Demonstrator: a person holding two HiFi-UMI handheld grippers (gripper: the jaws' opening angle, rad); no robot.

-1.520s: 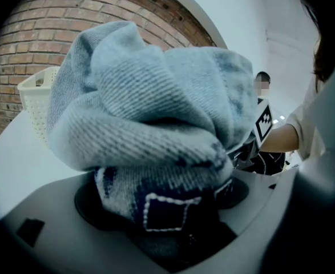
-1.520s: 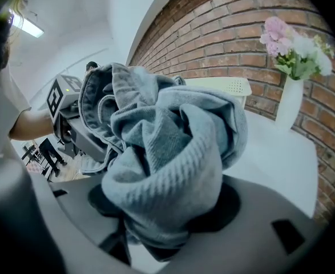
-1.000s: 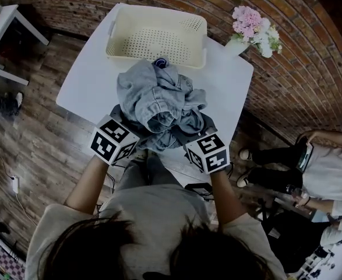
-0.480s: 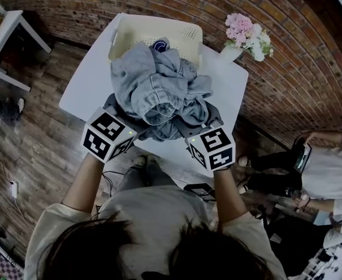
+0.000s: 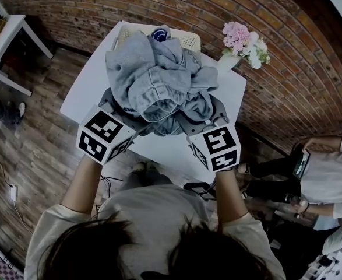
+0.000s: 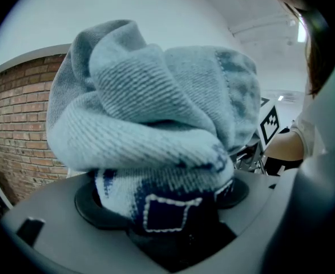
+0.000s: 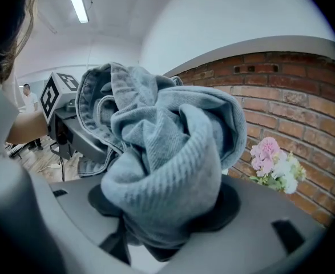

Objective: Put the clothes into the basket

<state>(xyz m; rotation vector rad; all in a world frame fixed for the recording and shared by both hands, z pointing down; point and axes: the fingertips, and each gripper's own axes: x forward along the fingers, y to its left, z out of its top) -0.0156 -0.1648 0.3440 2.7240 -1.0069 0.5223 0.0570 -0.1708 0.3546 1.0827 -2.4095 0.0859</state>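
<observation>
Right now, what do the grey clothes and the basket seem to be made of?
Grey clothes: soft knit fabric, matte, perhaps cotton; ribbed texture and folds show. Basket: probably hard plastic, cream, smooth; moulded rim with rows of holes.

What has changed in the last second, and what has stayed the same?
The clothes were lifted and carried forward, away from the person; they now hide most of the basket. The left gripper and the right gripper moved with them, both still shut on them. The basket, the table and the flowers stayed in place.
</observation>
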